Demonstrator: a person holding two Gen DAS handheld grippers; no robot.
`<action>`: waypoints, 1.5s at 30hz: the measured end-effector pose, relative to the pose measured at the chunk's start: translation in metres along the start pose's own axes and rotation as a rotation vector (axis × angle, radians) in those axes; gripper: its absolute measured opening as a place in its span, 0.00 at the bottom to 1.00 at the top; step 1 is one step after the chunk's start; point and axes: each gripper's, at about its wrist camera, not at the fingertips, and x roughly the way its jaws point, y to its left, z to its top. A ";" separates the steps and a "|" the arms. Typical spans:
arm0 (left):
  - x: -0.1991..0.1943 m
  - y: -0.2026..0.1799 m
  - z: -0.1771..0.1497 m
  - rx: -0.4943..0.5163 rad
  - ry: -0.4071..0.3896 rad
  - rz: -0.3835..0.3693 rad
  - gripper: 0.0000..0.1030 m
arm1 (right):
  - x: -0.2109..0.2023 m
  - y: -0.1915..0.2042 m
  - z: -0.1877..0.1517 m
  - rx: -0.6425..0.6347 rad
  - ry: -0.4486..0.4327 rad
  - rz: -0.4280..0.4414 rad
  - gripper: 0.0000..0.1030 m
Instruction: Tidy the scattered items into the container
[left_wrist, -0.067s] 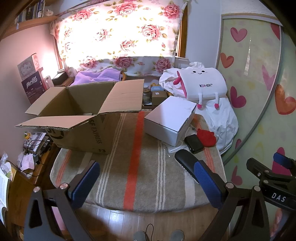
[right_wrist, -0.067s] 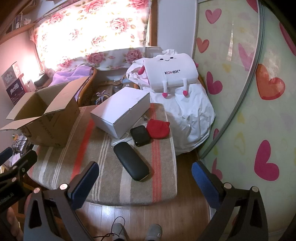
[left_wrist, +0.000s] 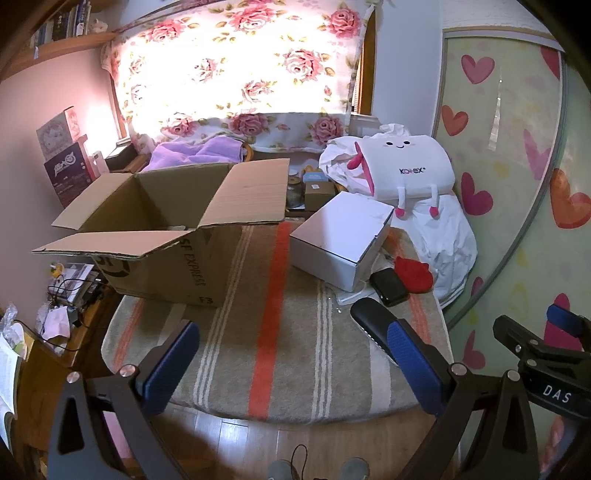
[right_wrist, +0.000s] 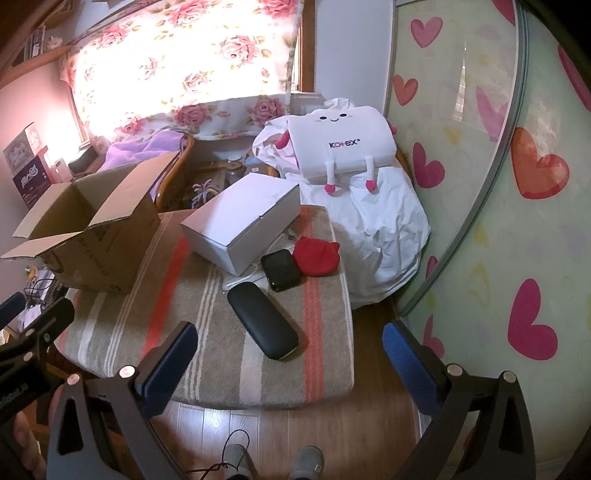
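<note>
Holding both my left gripper (left_wrist: 291, 365) and right gripper (right_wrist: 290, 363) wide open, empty, above the striped rug (right_wrist: 207, 332); black case (right_wrist: 262, 319) lies near the cardboard box (left_wrist: 162, 236).

Beige woven table cover (right_wrist: 207, 354) with white and orange-red stripes, bearing a plain brown corrugated cardboard box (left_wrist: 166, 258) printed in black, a white rectangular carton (right_wrist: 240, 225), a matte black oblong case (right_wrist: 262, 325), a black square pouch (right_wrist: 280, 271) and a red cat-eared fabric pouch (right_wrist: 316, 254). Behind: cream curtain (left_wrist: 236, 62) patterned with pink roses; pale green panel (right_wrist: 480, 184) with pink, red and orange hearts.
</note>
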 end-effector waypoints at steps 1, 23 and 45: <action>0.000 0.001 0.000 -0.002 0.001 0.004 1.00 | 0.000 0.000 0.000 0.000 0.001 0.001 1.00; -0.022 0.011 -0.001 -0.008 -0.020 0.031 1.00 | -0.015 0.007 -0.003 -0.006 0.008 0.017 1.00; -0.015 0.011 0.000 -0.012 -0.018 0.031 1.00 | -0.012 0.008 0.001 -0.010 0.008 0.012 1.00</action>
